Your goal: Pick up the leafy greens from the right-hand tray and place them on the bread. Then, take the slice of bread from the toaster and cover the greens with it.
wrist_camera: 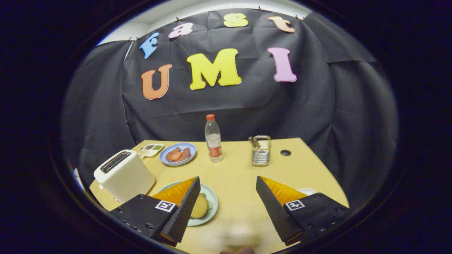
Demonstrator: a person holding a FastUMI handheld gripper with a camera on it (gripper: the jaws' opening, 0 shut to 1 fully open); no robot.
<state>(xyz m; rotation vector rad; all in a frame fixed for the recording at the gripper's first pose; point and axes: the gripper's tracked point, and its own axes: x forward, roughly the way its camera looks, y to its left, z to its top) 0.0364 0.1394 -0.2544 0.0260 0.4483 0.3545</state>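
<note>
The gripper (pixel 228 185) hung above the near edge of the pale wooden table (pixel 240 176), its two fingers spread wide apart with nothing between them but bare tabletop. Behind the left finger, at about nine o'clock from the gap, sat a light green plate (pixel 211 204) with a slice of bread (pixel 200 206) on it, partly hidden by that finger. Further out at ten o'clock stood the white toaster (pixel 123 173), its slots dark, so I could not tell whether a slice sat inside. Beyond it, toward eleven o'clock, lay a small divided dish (pixel 151 150) and just beside it a blue plate (pixel 177 154) of reddish-brown food. Straight ahead at twelve o'clock a clear bottle (pixel 213 138) with a red cap stood upright, and at one o'clock a metal rack (pixel 261 151) stood well apart from it, with a dark round hole (pixel 285 152) in the table surface just beyond. A pale rim of the right-hand tray (pixel 308 191) peeked out behind the right finger at three o'clock; its contents were hidden. Black cloth draped the booth behind the table, with a strip of white wall above it.
</note>
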